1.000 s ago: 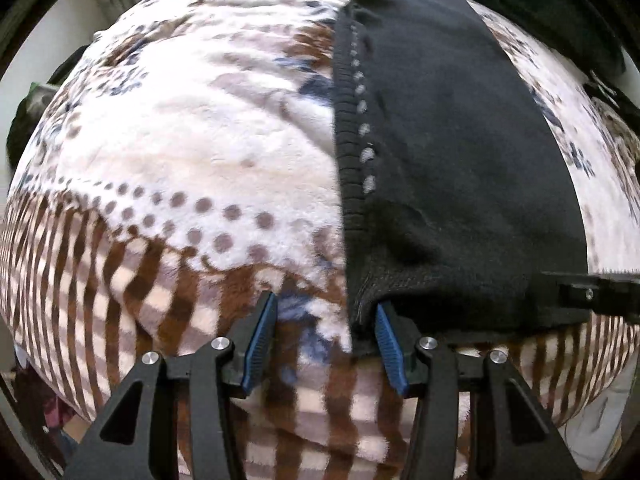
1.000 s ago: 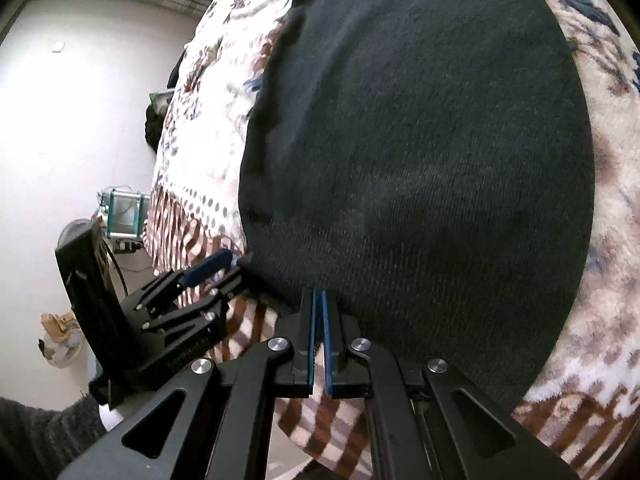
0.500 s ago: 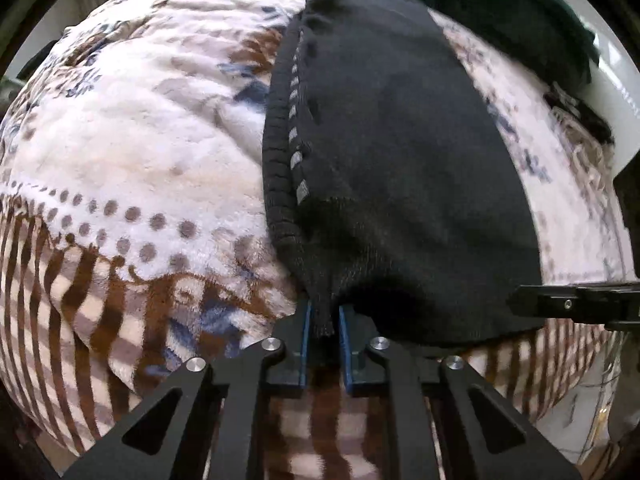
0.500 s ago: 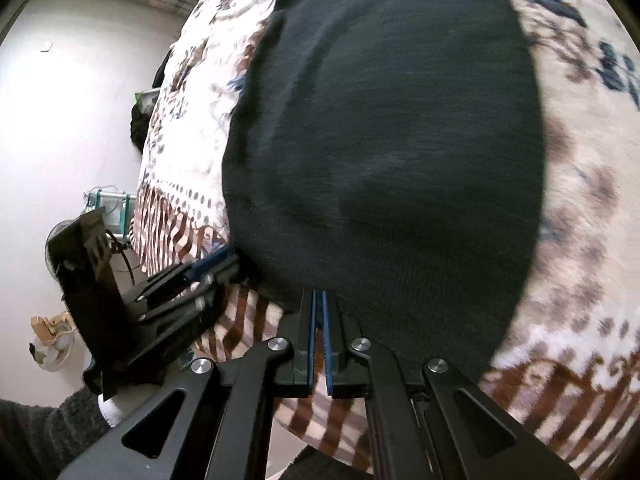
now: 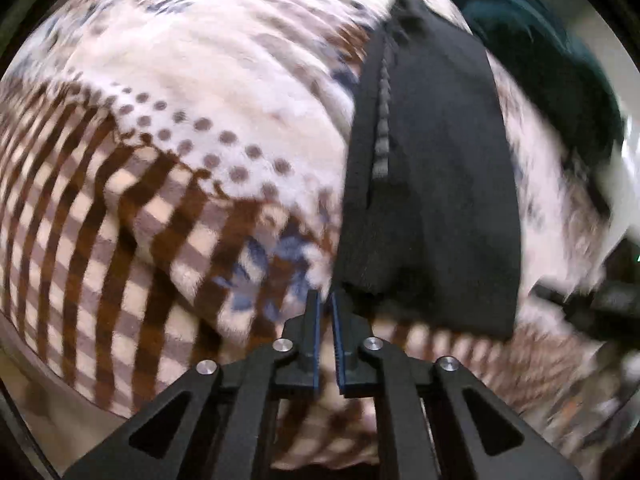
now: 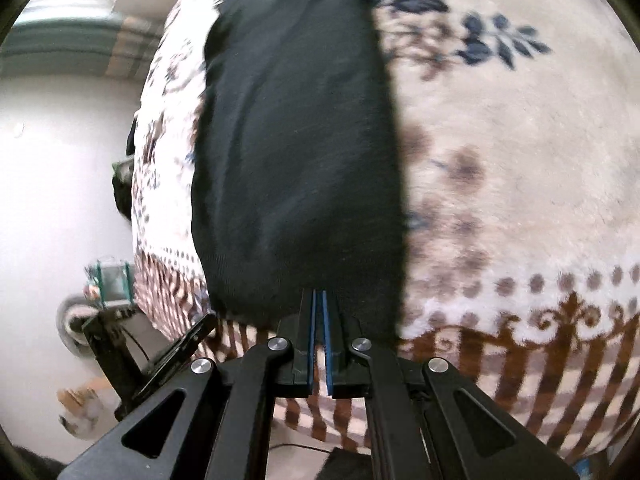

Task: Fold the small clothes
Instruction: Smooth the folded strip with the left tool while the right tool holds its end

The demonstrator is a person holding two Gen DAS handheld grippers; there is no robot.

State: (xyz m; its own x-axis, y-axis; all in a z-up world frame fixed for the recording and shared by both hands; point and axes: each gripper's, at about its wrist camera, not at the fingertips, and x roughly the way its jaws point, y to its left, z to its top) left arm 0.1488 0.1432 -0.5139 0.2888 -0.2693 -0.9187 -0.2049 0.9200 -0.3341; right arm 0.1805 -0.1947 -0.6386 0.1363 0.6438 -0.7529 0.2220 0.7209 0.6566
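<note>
From the left wrist view, the left gripper has its blue-padded jaws pinched on the near left corner of the black knitted garment, which lies lengthwise on the plush cream-and-brown patterned blanket. A dark teal cloth heap sits beyond it.

From the right wrist view, the right gripper has its jaws clamped on the garment's near hem, towards its right corner.

To fold well, I judge both corners should rise together, level, and travel to the far edge before release, keeping the hem taut between the grippers.
</note>
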